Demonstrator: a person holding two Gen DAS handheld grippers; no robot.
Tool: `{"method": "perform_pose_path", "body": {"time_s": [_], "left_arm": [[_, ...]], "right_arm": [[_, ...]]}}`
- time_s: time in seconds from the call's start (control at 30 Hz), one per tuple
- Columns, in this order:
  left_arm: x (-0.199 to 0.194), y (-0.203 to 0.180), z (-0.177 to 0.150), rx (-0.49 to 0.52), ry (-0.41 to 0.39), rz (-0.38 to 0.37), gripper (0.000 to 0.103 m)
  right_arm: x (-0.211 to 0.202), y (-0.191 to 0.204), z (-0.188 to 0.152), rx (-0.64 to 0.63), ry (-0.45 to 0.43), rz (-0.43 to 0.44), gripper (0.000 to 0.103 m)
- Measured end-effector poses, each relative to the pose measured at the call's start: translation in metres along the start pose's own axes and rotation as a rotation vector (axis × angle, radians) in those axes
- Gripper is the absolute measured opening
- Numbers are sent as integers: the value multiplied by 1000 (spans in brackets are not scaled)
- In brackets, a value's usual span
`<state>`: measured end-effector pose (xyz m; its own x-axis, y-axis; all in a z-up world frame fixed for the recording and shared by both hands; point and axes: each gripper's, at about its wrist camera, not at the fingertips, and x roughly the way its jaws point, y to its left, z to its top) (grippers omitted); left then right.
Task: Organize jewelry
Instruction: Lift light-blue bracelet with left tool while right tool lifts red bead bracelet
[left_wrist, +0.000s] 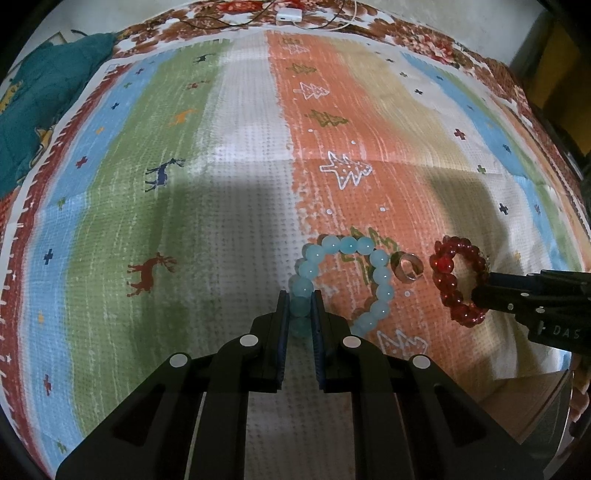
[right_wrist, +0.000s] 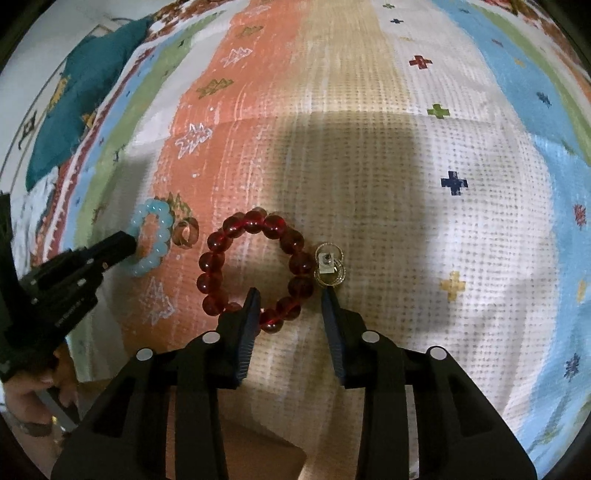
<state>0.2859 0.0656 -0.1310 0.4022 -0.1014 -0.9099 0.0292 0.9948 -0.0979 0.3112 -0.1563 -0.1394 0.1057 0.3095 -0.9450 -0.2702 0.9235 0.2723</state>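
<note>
1. Two beaded bracelets lie on the striped mat (right_wrist: 369, 177): one light blue bracelet (left_wrist: 382, 280) and one red bracelet (right_wrist: 255, 269).
2. One copper-coloured open ring (left_wrist: 405, 266) sits between the two bracelets, to the left of the red bracelet as the right wrist camera shows it.
3. One pair of gold hoop earrings on a small card (right_wrist: 328, 268) lies touching the red bracelet's right side.
4. Two grippers are in view: one left gripper (left_wrist: 300, 306) and one right gripper (right_wrist: 290, 306).
5. One teal cloth (left_wrist: 44, 110) lies well apart, far left of the red bracelet.
</note>
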Motion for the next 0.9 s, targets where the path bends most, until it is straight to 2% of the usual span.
{"method": "perform_pose_path", "body": {"time_s": [0.1,0.33,0.9], "left_arm": [[0,0,0,3,-2,3,11],[-5,2,2,-7,8,-5,11],[-57,-13,-6,-14,-63,-54,11]], "right_arm": [[1,-6,-1,4,-5,-14,14],[-4,-1,-3,-33,-30,-30,14],[-62,14,-23,-125,-136,-71,14]]}}
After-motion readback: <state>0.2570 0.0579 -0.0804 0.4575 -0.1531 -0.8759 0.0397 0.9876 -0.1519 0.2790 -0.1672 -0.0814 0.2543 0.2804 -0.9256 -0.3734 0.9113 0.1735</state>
